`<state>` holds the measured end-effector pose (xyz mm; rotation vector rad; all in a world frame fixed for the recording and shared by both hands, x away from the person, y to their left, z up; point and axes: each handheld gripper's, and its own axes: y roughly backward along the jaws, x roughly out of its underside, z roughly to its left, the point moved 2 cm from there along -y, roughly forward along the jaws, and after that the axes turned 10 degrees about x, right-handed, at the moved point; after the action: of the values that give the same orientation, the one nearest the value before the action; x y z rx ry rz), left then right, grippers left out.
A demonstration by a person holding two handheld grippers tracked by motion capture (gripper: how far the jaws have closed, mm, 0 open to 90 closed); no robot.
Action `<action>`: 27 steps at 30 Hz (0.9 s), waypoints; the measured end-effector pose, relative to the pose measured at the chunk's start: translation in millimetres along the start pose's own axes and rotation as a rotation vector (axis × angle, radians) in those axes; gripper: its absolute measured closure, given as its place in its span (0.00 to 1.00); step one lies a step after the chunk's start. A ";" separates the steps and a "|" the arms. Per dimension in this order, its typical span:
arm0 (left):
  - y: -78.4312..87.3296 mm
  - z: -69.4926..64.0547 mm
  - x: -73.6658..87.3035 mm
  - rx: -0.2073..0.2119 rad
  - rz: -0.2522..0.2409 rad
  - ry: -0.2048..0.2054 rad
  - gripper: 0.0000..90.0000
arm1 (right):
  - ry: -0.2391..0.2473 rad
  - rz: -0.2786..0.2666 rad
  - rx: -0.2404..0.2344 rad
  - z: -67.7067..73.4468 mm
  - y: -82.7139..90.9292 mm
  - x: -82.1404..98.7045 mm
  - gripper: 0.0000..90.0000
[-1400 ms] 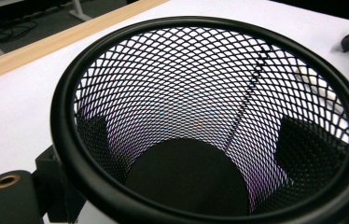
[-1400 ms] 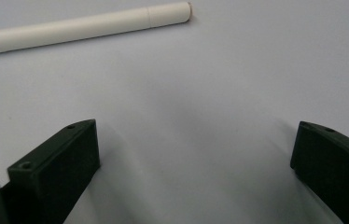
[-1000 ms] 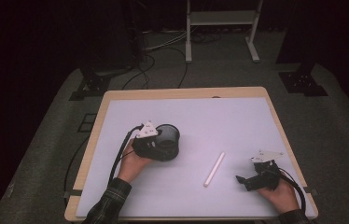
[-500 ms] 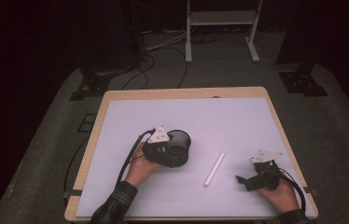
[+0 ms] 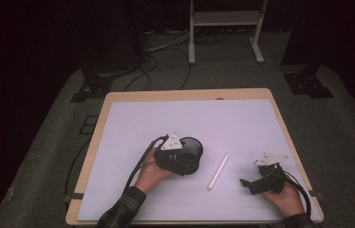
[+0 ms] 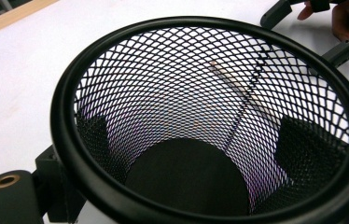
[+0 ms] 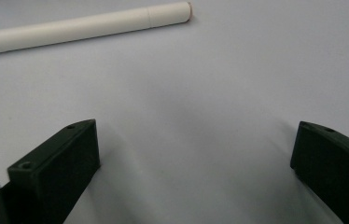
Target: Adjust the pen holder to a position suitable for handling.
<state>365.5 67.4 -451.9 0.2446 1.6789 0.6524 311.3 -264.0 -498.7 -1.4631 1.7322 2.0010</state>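
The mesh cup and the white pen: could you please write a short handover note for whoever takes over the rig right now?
Left gripper: shut on the black mesh cup, held tilted just left of the white pen.
Right gripper: open, holding nothing, low over the table, pointing at the pen from the right.
Pen: lying flat between the two grippers, touched by neither.
Done: cup grasped.
Left, probably: pick up the pen with the right gripper and put it in the cup, which looks empty.
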 end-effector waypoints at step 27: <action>2.7 0.0 9.6 0.002 0.011 0.025 0.10 | 0.000 0.000 0.000 -0.1 0.0 0.0 0.00</action>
<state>362.9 74.4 -458.4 0.2486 1.7034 0.6642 311.3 -264.0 -498.7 -1.4633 1.7324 2.0010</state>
